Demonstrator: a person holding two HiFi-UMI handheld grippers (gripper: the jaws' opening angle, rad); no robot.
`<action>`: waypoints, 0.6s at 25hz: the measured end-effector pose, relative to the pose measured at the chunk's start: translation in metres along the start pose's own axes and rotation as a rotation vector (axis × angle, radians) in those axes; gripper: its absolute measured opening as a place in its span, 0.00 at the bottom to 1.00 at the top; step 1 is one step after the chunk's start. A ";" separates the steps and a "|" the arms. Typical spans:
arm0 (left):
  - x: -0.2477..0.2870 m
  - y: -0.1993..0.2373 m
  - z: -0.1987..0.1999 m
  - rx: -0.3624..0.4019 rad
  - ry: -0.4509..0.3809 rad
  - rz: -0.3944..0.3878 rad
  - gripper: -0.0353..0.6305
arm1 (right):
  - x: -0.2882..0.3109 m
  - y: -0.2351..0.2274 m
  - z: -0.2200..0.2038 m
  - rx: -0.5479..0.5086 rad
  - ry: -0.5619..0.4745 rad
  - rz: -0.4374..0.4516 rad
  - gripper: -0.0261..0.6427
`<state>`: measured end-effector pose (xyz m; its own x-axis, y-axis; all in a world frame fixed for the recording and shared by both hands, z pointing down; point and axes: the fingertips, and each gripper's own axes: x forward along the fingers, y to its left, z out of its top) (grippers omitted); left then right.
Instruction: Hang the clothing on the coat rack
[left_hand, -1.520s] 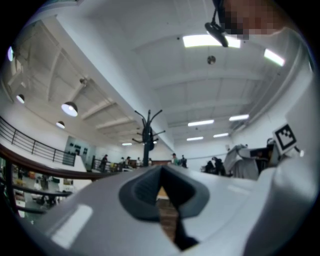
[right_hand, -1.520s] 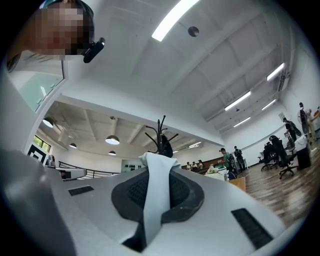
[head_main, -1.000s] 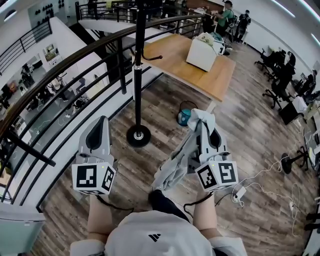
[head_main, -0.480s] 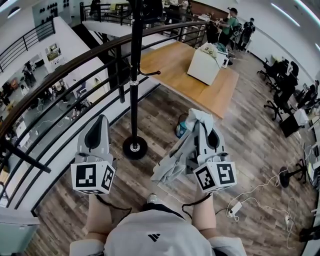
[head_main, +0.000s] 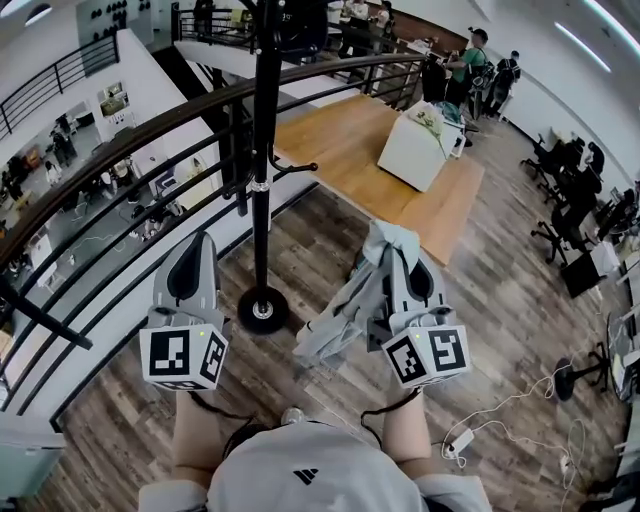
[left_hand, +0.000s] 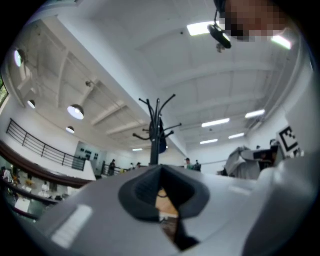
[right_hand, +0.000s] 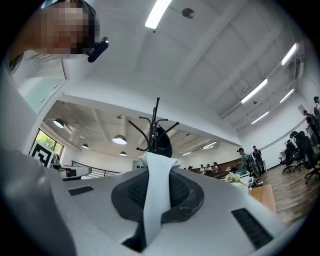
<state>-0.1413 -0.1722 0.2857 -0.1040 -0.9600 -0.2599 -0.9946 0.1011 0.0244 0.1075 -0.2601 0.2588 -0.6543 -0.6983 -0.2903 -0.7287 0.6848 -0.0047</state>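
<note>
Looking steeply down, the head view showed a person standing on a wood floor (head_main: 500, 300) with a gripper in each hand. The right gripper (head_main: 395, 255) had its jaws clamped on a pale grey garment (head_main: 335, 325), which bunched above the jaw tips and hung down along the gripper's left side. The left gripper (head_main: 195, 258) had its jaws closed together, with nothing between them. The black coat rack (head_main: 262, 190) stood upright on its round base between the two grippers, nearer the left one, beside a curved dark railing (head_main: 120, 150). A dark item (right_hand: 162, 142) hung among the rack's upper hooks.
</note>
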 end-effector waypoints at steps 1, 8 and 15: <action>0.002 0.001 -0.001 0.006 0.002 0.003 0.06 | 0.004 -0.001 -0.002 0.003 0.000 0.008 0.05; 0.009 0.015 -0.008 0.049 0.022 0.058 0.06 | 0.032 -0.004 -0.009 0.032 -0.007 0.052 0.05; 0.033 0.041 -0.012 0.040 0.039 0.040 0.06 | 0.063 0.005 -0.007 0.039 0.001 0.049 0.05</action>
<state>-0.1851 -0.2029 0.2899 -0.1449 -0.9643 -0.2217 -0.9887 0.1497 -0.0049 0.0612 -0.3028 0.2472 -0.6894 -0.6638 -0.2899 -0.6872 0.7259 -0.0278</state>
